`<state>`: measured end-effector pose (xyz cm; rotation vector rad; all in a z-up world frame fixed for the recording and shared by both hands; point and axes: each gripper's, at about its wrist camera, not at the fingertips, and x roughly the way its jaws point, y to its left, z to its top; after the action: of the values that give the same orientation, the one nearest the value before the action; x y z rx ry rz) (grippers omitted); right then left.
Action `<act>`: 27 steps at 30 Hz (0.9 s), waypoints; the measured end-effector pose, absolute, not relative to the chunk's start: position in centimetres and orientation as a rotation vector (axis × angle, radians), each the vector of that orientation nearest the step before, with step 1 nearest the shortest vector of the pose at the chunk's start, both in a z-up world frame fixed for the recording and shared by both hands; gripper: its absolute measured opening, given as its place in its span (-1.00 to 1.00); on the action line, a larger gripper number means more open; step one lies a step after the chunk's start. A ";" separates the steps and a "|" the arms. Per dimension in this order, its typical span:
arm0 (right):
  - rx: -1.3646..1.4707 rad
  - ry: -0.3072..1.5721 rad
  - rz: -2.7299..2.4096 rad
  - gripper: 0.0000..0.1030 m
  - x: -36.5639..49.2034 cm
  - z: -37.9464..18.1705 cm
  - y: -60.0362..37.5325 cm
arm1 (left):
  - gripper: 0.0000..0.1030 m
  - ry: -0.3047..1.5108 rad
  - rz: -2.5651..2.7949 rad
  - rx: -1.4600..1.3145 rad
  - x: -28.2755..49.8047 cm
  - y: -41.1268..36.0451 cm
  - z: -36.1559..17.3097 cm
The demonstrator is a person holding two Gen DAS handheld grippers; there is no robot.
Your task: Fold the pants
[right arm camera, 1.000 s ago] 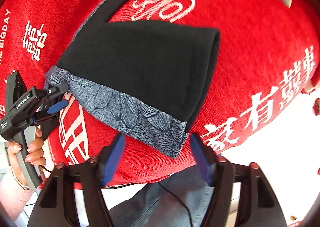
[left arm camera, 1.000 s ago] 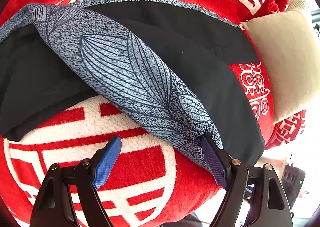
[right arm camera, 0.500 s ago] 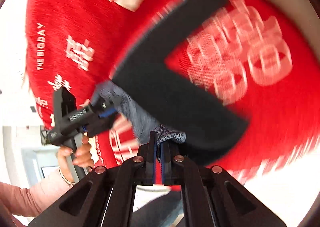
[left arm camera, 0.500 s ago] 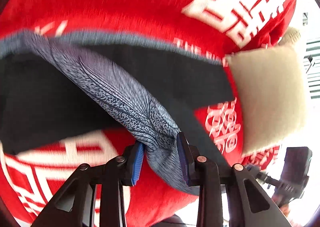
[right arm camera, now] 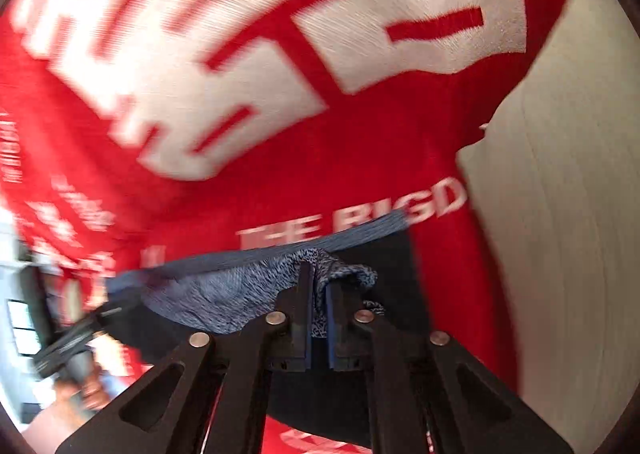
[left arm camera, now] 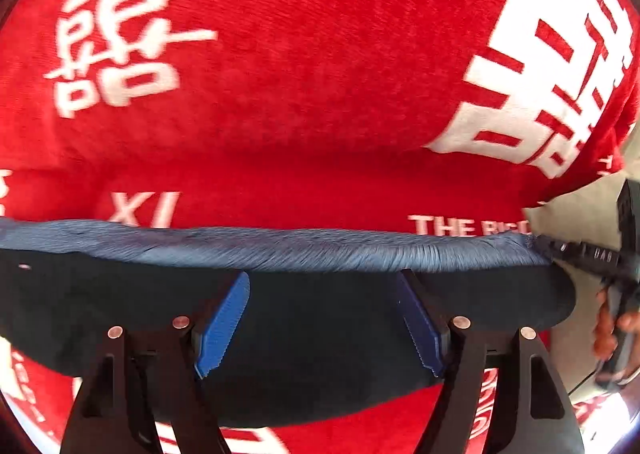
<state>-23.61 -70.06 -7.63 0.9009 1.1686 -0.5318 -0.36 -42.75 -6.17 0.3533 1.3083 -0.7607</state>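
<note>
Pants (left arm camera: 304, 338) now folded, waistband (left arm camera: 280, 250) running sideways, right tongs (right arm camera: 318, 294) opening

Both wrist views steeply down, close, sharing pants (left arm camera: 320, 334)

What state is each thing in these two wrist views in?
Pants: folded over, patterned waistband along the far edge, lying on the red blanket.
Red blanket: spread flat beneath the pants.
Left tool: opening, nothing between its pads.
Right tool: opening, patterned waistband corner between its pads.
</note>
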 end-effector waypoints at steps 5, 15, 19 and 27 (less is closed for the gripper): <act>0.790 1.089 -0.592 0.31 -24.5 -4.5 -69.1 | 0.47 1.297 -0.689 0.493 -1.1 -41.2 -7.1; 0.625 1.251 -0.519 -0.42 -21.8 -9.6 -65.5 | 0.47 1.330 -0.614 0.517 -0.8 -42.4 -11.8; 0.574 1.332 -0.548 -0.59 -21.3 -12.5 -65.9 | 0.58 1.263 -0.580 0.507 0.2 -43.9 -12.2; 0.603 1.316 -0.616 -0.66 -23.3 -11.0 -65.1 | 0.68 1.355 -0.543 0.528 -0.2 -42.1 -14.5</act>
<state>-23.28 -65.07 -11.03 0.6026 1.3162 -0.6155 -0.16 -42.14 -14.51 0.5280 1.3551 -0.5434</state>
